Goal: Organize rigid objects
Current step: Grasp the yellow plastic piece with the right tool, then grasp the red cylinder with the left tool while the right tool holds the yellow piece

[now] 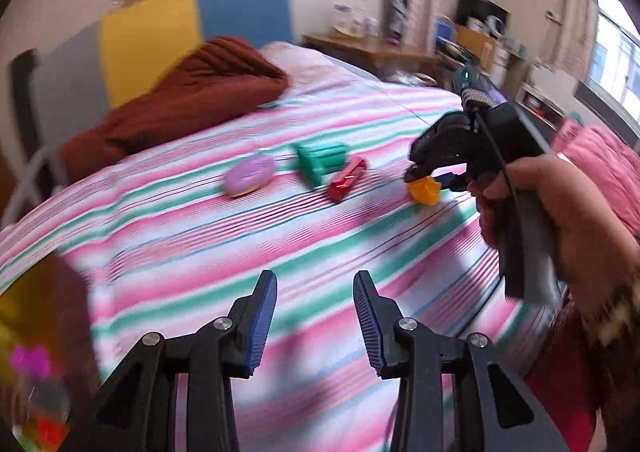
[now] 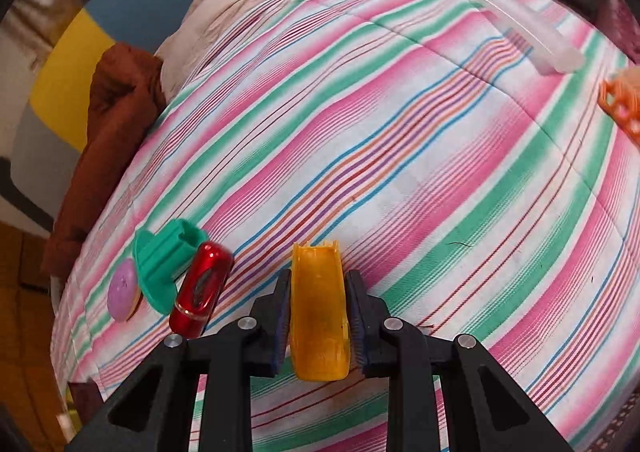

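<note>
1. The yellow toy piece (image 2: 318, 312) lies on the striped bed cover (image 2: 400, 131) with its long axis running along the right gripper's fingers, its open notched end pointing away from the camera.
2. It sits squarely between the pads of the right gripper (image 2: 318, 316), which pinch its two long sides.
3. The left gripper (image 1: 316, 316) hangs over the cover, fingers spread, nothing between them.
4. Just left of the yellow piece lie a red capsule (image 2: 202, 288), a green stand (image 2: 164, 260) and a purple donut (image 2: 122, 290), touching in a row.
5. A clear tube (image 2: 524, 31) lies well apart at the far side.
</note>
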